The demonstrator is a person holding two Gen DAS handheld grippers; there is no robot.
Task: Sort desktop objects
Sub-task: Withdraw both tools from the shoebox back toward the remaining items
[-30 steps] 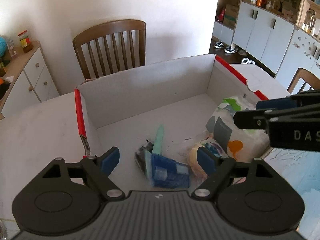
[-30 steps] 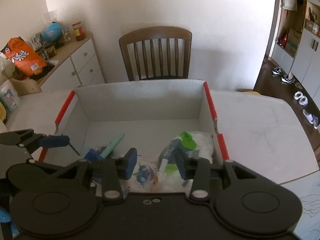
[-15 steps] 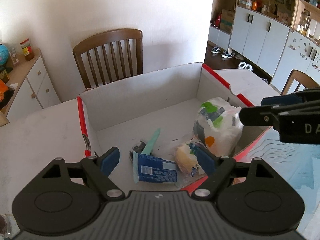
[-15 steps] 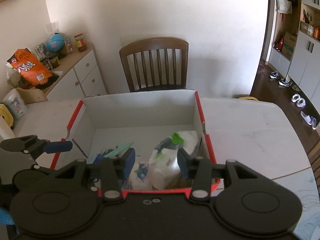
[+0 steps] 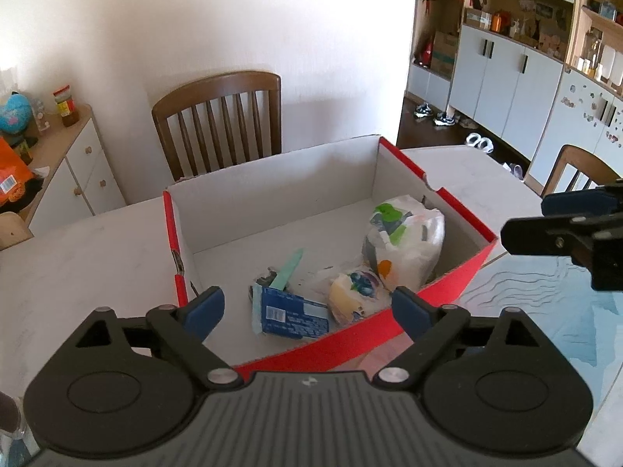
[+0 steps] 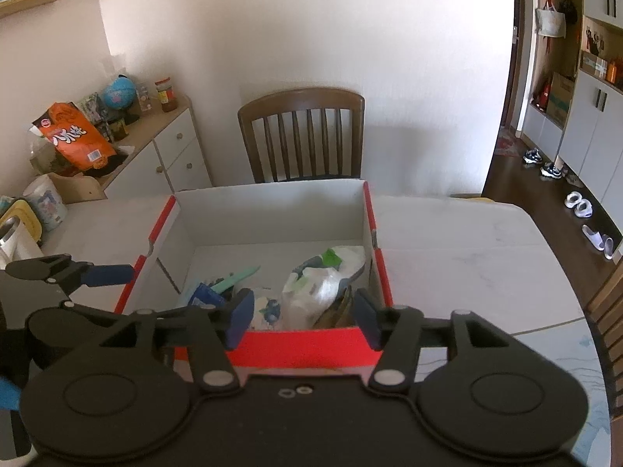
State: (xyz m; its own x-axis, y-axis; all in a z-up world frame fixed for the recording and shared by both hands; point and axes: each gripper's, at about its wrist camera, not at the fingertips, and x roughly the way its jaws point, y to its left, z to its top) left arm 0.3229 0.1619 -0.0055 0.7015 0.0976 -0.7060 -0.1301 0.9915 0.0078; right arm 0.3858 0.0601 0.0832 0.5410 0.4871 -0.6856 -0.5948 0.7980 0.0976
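Observation:
A red cardboard box (image 5: 436, 299) with a white inside stands on the white table; it also shows in the right wrist view (image 6: 307, 346). Inside lie a white tissue pack with green print (image 5: 405, 241), a round yellow snack packet (image 5: 354, 292), a blue packet (image 5: 292, 313) and a mint-green stick (image 5: 288, 272). My left gripper (image 5: 307, 305) is open and empty, above the box's near left corner. My right gripper (image 6: 301, 317) is open and empty, above the box's near wall. The tissue pack (image 6: 323, 284) leans on the box's right wall.
A brown wooden chair (image 5: 218, 120) stands behind the table. A white sideboard (image 6: 163, 159) with an orange bag (image 6: 74, 136) and a globe is at the left. A second chair (image 5: 572, 171) is at the right. A light blue mat (image 5: 545, 311) covers the table's near right.
Both grippers have pulled back and up from the box interior, so the box's near red wall now shows. The objects in the box stay where they lay.

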